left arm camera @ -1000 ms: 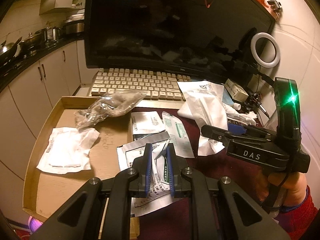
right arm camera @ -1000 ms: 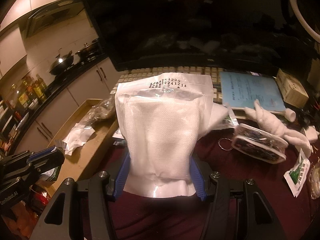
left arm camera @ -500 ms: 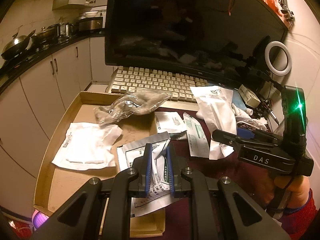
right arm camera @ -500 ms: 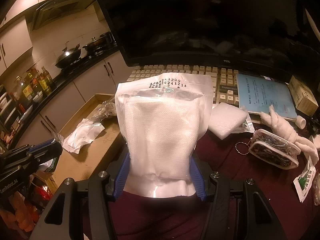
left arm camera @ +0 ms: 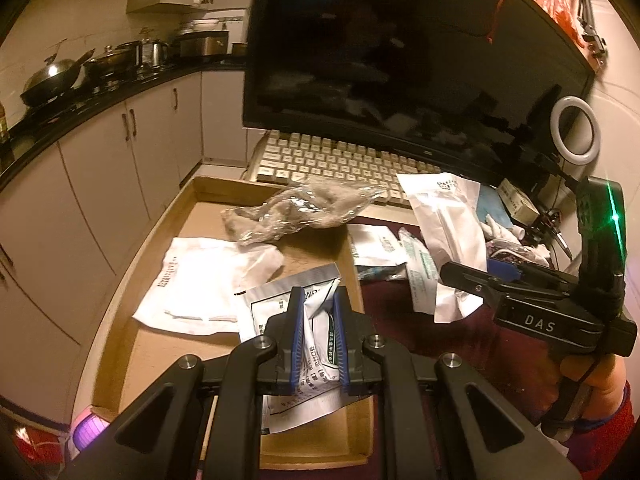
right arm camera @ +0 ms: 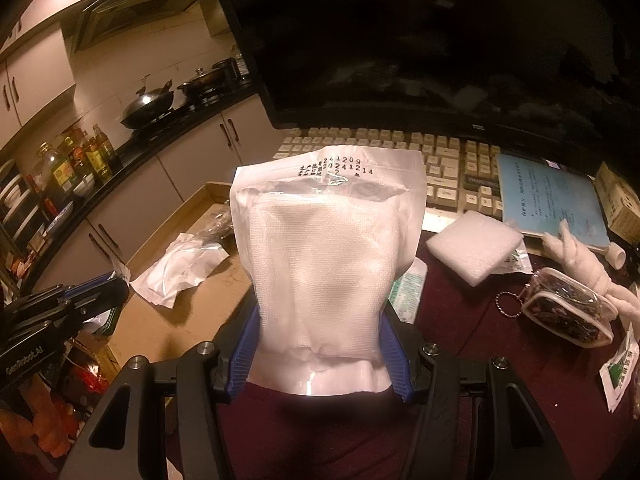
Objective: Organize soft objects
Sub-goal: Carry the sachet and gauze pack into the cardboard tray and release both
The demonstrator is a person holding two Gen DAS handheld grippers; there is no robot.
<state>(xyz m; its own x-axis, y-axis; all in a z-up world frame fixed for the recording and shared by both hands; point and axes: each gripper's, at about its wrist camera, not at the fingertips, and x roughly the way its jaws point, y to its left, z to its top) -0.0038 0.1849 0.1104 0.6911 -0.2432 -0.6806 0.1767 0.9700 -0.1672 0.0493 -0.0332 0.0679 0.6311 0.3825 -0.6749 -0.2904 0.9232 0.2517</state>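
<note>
My left gripper [left arm camera: 316,312] is shut on a crumpled white printed sachet [left arm camera: 316,340], held over the near right part of a shallow cardboard tray [left arm camera: 168,216]. In the tray lie a white gauze pack [left arm camera: 200,284], a clear bag of grey stuff [left arm camera: 304,208] and a silver-edged packet [left arm camera: 272,296]. My right gripper [right arm camera: 320,340] is shut on a tall white gauze pouch [right arm camera: 324,256], held upright above the dark red table; the same pouch [left arm camera: 448,232] shows in the left wrist view, right of the tray.
A dark monitor [left arm camera: 400,60] and beige keyboard [left arm camera: 340,160] stand behind the tray. On the red table [right arm camera: 480,340] lie a white foam pad [right arm camera: 476,246], a blue booklet [right arm camera: 552,200], a clear pouch [right arm camera: 568,312], a twisted white cloth [right arm camera: 584,264] and green-printed sachets [right arm camera: 618,368]. Kitchen cabinets [left arm camera: 100,152] lie left.
Both grippers have drifted sideways with their packs still held, so the tray and table items sit further right in both views. Neither grip has changed.
</note>
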